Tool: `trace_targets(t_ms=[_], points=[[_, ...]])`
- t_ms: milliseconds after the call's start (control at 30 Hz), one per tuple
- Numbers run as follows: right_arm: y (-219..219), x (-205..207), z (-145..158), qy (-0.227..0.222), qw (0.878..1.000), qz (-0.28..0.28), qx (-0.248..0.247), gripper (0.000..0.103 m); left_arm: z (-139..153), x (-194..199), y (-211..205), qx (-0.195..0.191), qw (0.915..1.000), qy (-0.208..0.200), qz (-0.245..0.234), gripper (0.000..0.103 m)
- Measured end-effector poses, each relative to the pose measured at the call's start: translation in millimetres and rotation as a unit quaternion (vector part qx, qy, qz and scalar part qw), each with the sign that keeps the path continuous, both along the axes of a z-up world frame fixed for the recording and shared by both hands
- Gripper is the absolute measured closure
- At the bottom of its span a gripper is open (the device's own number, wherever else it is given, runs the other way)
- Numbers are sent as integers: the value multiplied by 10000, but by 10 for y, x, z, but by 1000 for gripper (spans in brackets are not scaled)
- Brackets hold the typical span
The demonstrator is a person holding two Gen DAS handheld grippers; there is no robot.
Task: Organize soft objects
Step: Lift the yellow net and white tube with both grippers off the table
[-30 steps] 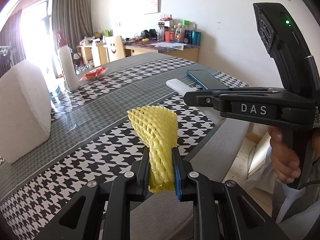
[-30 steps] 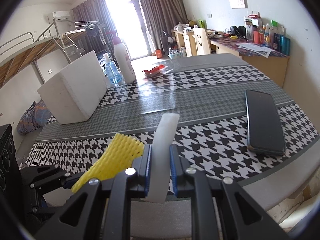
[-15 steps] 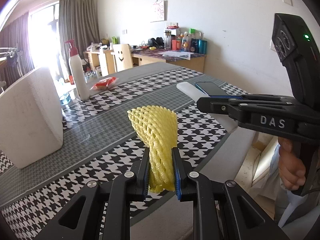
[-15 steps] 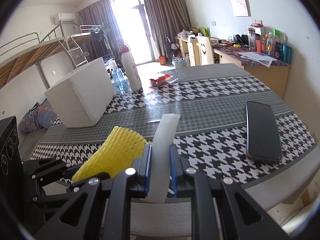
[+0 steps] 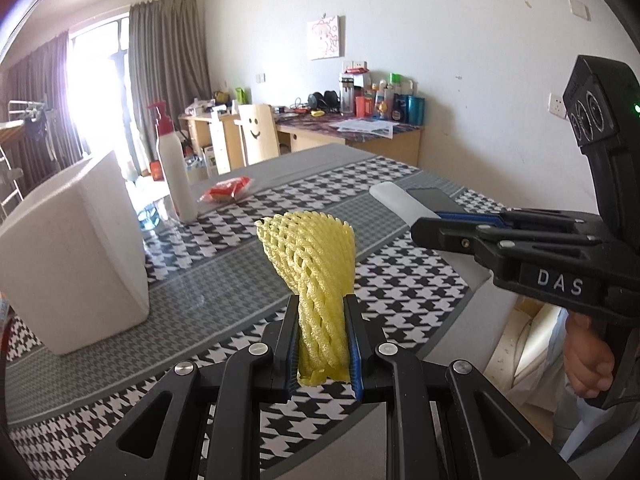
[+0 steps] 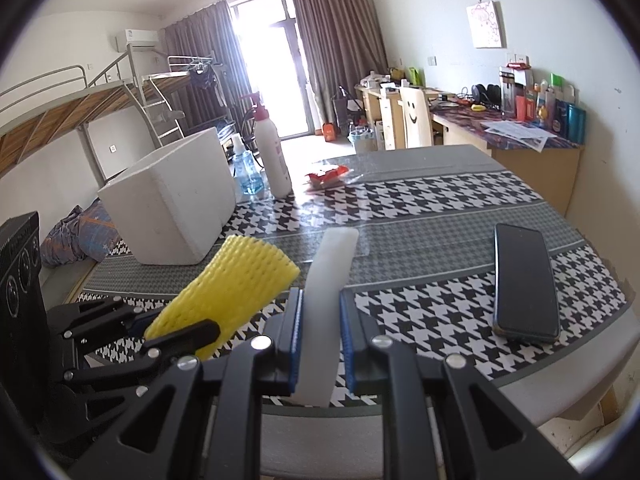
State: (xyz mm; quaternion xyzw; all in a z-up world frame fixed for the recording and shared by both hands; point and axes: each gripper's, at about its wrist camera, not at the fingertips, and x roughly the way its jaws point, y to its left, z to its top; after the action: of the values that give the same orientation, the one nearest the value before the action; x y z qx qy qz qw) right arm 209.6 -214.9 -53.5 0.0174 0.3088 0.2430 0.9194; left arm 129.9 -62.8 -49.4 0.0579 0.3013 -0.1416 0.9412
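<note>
My left gripper [image 5: 323,344] is shut on a yellow foam net [image 5: 316,264], held upright above the table's near edge; the net also shows in the right wrist view [image 6: 236,280]. My right gripper [image 6: 320,344] is shut on a white foam strip [image 6: 330,280], which also shows in the left wrist view [image 5: 396,200]. The right gripper [image 5: 424,226] sits to the right of the left one. A white foam box [image 5: 76,248] with an open top stands at the left of the table, also seen in the right wrist view [image 6: 172,200].
The table has a houndstooth cloth [image 6: 420,200]. A black phone [image 6: 522,280] lies at the right. A white pump bottle [image 6: 272,156], a blue bottle [image 6: 248,172] and a red packet [image 6: 328,174] stand farther back. A cluttered desk [image 5: 360,128] is beyond.
Both grippers have risen and tilted up while holding their items, so more of the room and less of the table shows. The grips have not changed.
</note>
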Motion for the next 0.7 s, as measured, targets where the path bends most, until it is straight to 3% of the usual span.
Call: trace_targets(t_ms=[700], points=[[169, 58, 220, -410, 9989, 224, -41, 82, 226, 97, 158, 17, 9989, -364, 301, 82]])
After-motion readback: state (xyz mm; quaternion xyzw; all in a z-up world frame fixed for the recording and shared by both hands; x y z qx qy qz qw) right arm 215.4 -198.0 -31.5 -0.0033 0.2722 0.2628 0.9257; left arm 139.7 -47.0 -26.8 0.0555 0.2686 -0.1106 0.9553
